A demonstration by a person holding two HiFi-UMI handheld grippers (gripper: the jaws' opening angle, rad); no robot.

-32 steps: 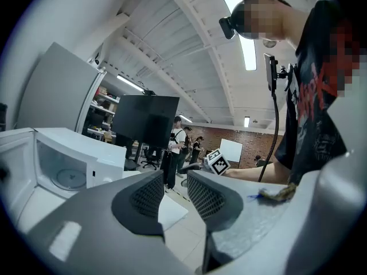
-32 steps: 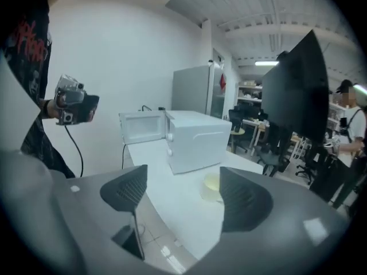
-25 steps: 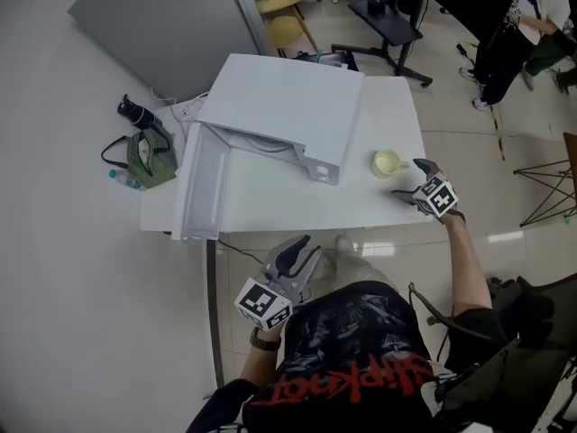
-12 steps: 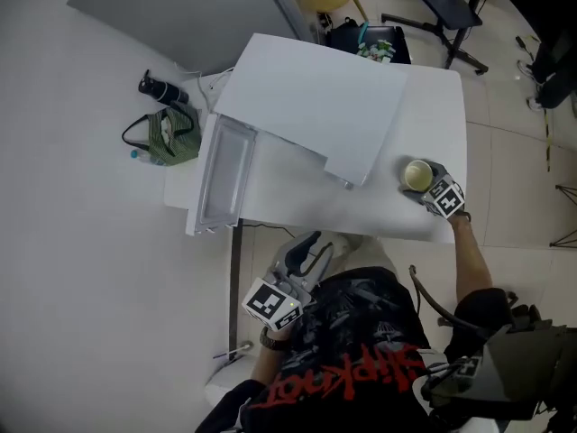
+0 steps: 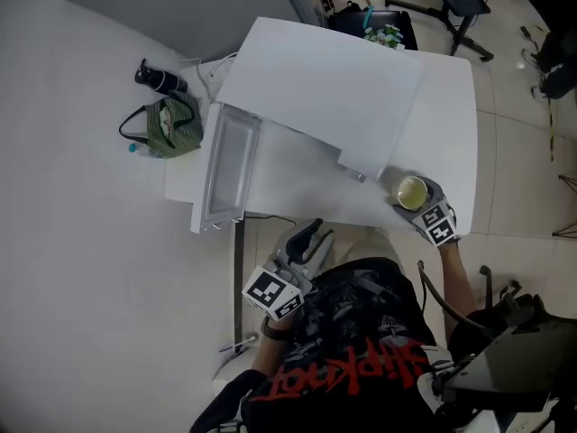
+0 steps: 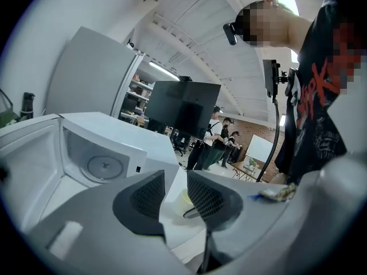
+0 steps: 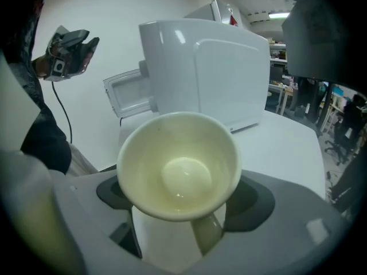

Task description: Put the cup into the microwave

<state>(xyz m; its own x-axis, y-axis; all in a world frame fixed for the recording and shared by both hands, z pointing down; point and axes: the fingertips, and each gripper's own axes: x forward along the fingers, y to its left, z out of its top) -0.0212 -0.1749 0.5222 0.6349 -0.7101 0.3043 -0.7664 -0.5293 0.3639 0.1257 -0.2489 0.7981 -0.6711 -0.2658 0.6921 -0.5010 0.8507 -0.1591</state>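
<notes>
White tabletop (image 5: 448, 115) carries an open-doored microwave (image 5: 315, 88); near its right front edge the right gripper (image 5: 416, 195) clasps the pale cup (image 5: 411, 191), while the left gripper (image 5: 315, 234) hangs released, empty.

Red jagged lettering (image 5: 347, 374) is stretching across the chest of the person's black T-shirt (image 5: 361, 318), on the near side of the microwave (image 5: 315, 88) in the head view. It is appearing to spell "SLIPKNOT", with the first letter partly lost in a fold. In the left gripper view the same red print is showing to the right of the microwave, too broken up to read. Black-and-white square code markers are sitting on the marker cube (image 5: 270, 293) of the left gripper (image 5: 308, 238) and on the cube (image 5: 437, 225) of the right gripper (image 5: 413, 195). Both are lying between the microwave and the person, and both are carrying patterns rather than letters.
</notes>
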